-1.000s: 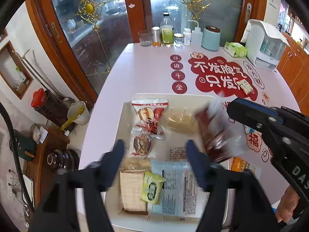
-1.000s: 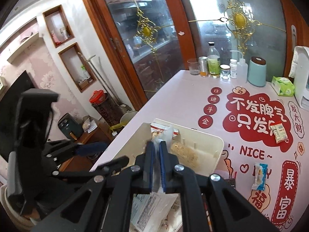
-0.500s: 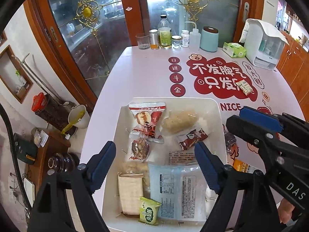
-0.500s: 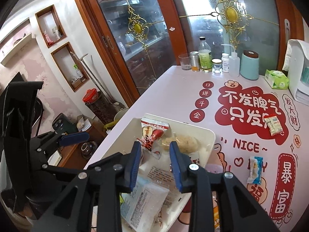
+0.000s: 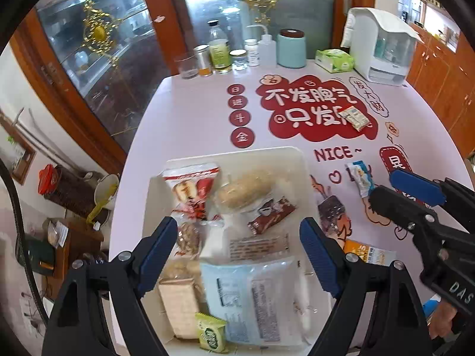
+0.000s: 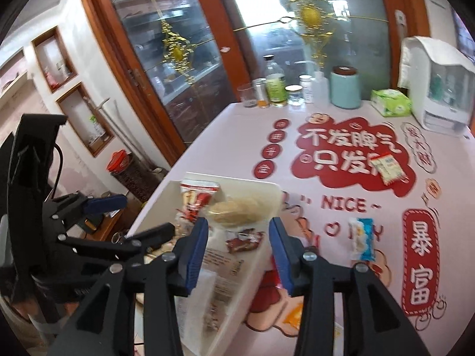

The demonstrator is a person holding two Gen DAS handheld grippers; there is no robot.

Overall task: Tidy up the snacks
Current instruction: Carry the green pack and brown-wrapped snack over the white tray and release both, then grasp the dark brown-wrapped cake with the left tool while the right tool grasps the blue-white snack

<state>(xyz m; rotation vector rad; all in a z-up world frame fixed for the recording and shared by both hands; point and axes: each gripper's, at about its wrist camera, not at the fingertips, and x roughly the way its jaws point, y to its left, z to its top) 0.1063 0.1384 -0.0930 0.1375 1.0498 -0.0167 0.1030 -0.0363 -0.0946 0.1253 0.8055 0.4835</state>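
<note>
The right gripper [image 6: 237, 238] has just been opening, nothing between its jaws; the brown packet [image 6: 243, 241] lies beyond its tips in the white tray [image 6: 267, 190]. The left gripper [image 5: 237, 252] hangs wide and empty at lower centre over the tray [image 5: 299, 160], which holds the brown packet [image 5: 271, 215], a red-white bag [image 5: 194, 188], a pale-blue pouch [image 5: 252, 296] and a green packet [image 5: 210, 332]. At right on the table [image 5: 190, 109] lies a blue-white snack [image 5: 360, 178].

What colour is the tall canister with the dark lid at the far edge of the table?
Pale teal canister with a dark brown lid; the left wrist view shows it best.
</note>
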